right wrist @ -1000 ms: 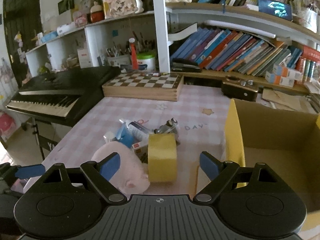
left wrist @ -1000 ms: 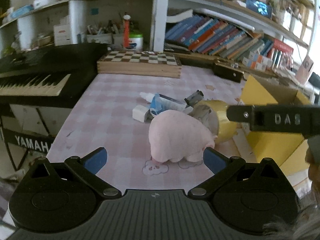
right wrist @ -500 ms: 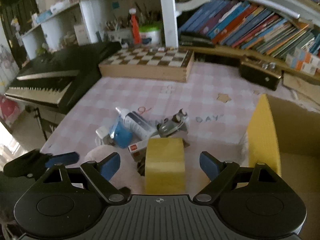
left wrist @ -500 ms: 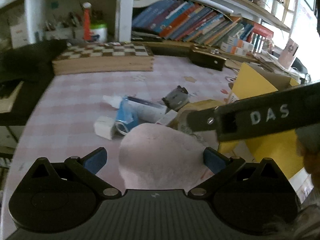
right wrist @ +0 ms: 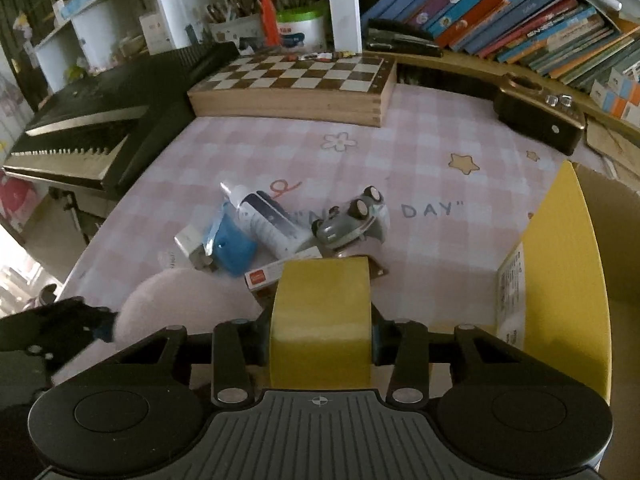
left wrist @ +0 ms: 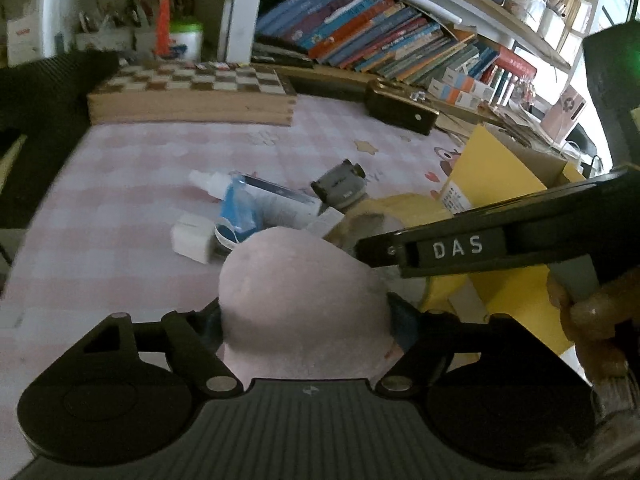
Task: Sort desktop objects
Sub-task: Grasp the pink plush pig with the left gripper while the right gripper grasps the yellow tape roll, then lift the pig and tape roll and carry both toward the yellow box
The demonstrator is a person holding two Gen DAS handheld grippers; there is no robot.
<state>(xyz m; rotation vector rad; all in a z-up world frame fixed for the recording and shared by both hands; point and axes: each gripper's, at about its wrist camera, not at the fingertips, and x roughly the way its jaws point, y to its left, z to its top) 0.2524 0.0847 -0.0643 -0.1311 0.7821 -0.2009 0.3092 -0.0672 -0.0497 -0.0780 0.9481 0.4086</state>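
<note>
The left gripper [left wrist: 304,316] is closing around the pink plush toy [left wrist: 300,288], whose soft, rounded body fills the gap, both pads tucked against its sides. The toy is pale pink and fuzzy — its surface bulges up between the fingers and hides most of them. The right gripper [right wrist: 322,328] is closing on the yellow tape roll [right wrist: 320,316], a wide roll standing on edge with its smooth yellow band facing the camera; the pads sit flush against its two flat sides.

Both things rest on the pink checked tablecloth [right wrist: 420,168], the toy just left of the roll. Behind them lies a small heap: a white tube [right wrist: 268,224] with a dark label, a blue pouch [right wrist: 232,248], a small white box [right wrist: 188,240], a grey toy car [right wrist: 352,220] lying on its side, and a slim white-and-red box [right wrist: 276,272] touching the roll's far edge. To the right stands a yellow cardboard box [right wrist: 560,272], open-topped — near the roll. A chessboard [right wrist: 296,84] lies at the table's far edge.
</note>
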